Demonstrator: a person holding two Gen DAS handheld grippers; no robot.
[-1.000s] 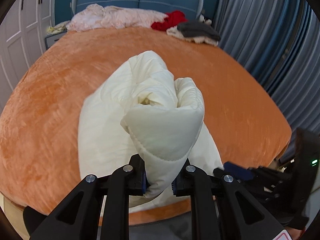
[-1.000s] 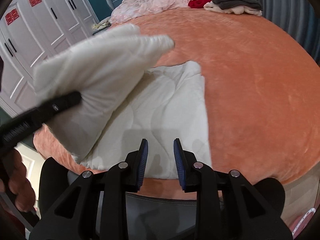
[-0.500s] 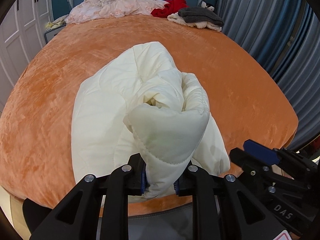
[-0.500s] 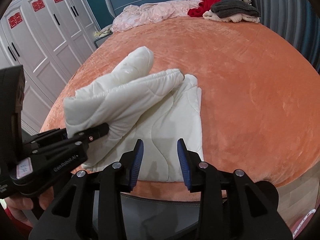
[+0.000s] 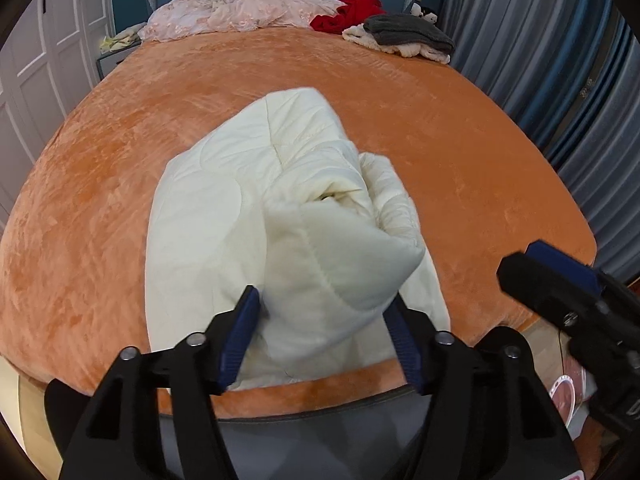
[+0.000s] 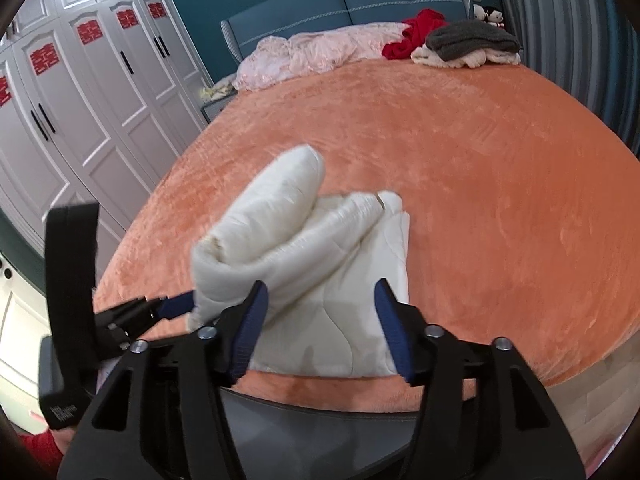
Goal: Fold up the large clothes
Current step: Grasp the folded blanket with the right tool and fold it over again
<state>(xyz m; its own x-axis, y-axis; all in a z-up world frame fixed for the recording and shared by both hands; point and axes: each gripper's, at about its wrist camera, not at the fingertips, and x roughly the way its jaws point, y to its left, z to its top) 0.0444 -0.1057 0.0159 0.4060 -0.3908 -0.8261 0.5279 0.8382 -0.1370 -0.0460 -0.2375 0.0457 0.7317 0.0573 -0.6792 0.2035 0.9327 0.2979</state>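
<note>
A cream quilted garment (image 5: 224, 216) lies folded near the front edge of the orange bed (image 5: 460, 140). Its rolled-up end hangs blurred between the jaws of my left gripper (image 5: 322, 332). Those jaws are opening, and the pads no longer pinch the fabric. In the right wrist view the garment (image 6: 344, 280) shows its flat lower layer with the roll on top, and the left gripper's fingertips (image 6: 176, 306) sit at the roll's left end. My right gripper (image 6: 320, 324) hovers over the garment's near edge. Its jaws are also opening, with nothing between them.
Pink bedding (image 5: 240, 12), a red cloth (image 5: 352, 10) and a grey-and-cream pile (image 5: 404, 36) lie by the blue headboard. White wardrobes (image 6: 80, 92) stand to the left and grey-blue curtains (image 5: 560, 60) to the right. A nightstand (image 5: 114, 54) sits beside the bed's far left.
My left gripper's jaws have spread from shut on the rolled end to wide apart, and the roll has sunk toward the bed. The right gripper's jaws have widened and it has risen.
</note>
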